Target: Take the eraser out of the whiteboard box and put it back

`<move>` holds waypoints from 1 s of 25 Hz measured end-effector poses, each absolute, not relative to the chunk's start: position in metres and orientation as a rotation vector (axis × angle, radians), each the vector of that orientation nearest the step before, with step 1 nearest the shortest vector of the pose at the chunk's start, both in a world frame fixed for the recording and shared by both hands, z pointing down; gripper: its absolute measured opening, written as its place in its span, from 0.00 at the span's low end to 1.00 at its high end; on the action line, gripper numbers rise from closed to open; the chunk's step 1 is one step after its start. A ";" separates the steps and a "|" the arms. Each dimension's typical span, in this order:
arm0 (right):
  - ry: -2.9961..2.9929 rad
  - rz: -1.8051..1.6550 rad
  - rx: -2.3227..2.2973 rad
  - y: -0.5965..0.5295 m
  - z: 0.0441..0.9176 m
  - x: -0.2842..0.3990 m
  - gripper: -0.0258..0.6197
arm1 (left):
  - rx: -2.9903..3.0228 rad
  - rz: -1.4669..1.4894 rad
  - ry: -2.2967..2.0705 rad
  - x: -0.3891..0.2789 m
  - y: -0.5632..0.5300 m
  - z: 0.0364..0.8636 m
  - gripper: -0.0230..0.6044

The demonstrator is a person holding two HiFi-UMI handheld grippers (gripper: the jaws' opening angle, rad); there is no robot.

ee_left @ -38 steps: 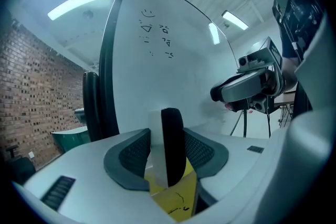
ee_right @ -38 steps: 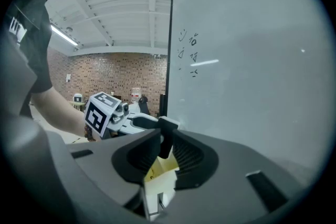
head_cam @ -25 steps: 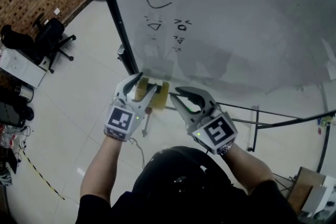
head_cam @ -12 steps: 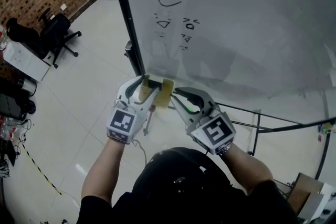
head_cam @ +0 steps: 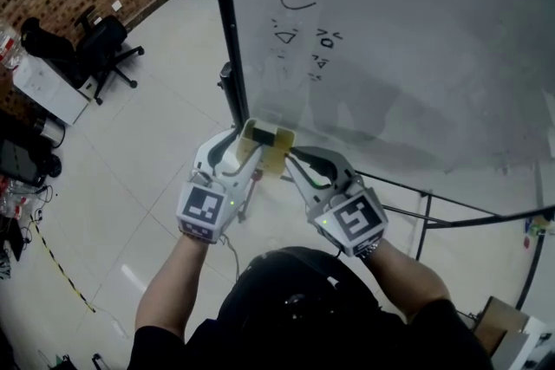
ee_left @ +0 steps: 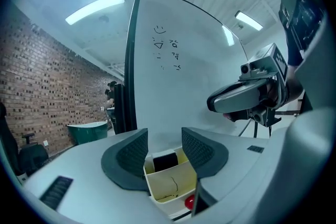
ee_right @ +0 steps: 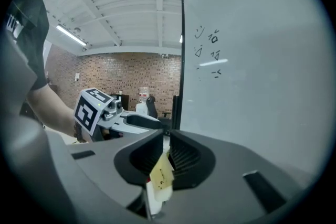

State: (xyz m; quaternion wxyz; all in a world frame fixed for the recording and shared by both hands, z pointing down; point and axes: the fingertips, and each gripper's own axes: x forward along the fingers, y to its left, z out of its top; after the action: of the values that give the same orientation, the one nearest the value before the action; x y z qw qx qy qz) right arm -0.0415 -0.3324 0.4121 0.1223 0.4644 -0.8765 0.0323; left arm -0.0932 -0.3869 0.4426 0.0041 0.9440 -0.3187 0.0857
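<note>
Eraser (ee_left: 165, 161) in whiteboard box (ee_left: 170, 189), right gripper (ee_right: 164, 148) on its wall.

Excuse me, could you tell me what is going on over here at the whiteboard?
A person is working at the whiteboard with a handheld gripper in each hand. The right gripper pinches one wall of the yellowish box, steadying it. The left gripper has its fingers apart on either side of the box; they have just been closing but do not clearly press on anything. The black eraser sits inside the box, so it has not been taken out yet.
</note>
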 end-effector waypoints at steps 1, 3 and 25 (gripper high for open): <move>-2.559 0.093 1.353 -0.332 0.412 -0.042 0.14 | 2.954 0.262 -1.010 -0.094 -0.385 0.441 0.33; -2.567 0.088 1.347 -0.330 0.411 -0.043 0.13 | 2.944 0.246 -1.032 -0.096 -0.382 0.437 0.33; -2.727 0.012 1.147 -0.253 0.383 -0.019 0.08 | 2.788 0.264 -1.355 -0.072 -0.290 0.411 0.14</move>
State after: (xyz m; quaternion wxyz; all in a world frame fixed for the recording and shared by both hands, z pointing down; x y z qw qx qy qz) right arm -0.0191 -0.2535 0.3827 0.0915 0.3861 -0.9179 0.0039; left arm -0.0717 -0.2902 0.4109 0.0153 0.8960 -0.4356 0.0848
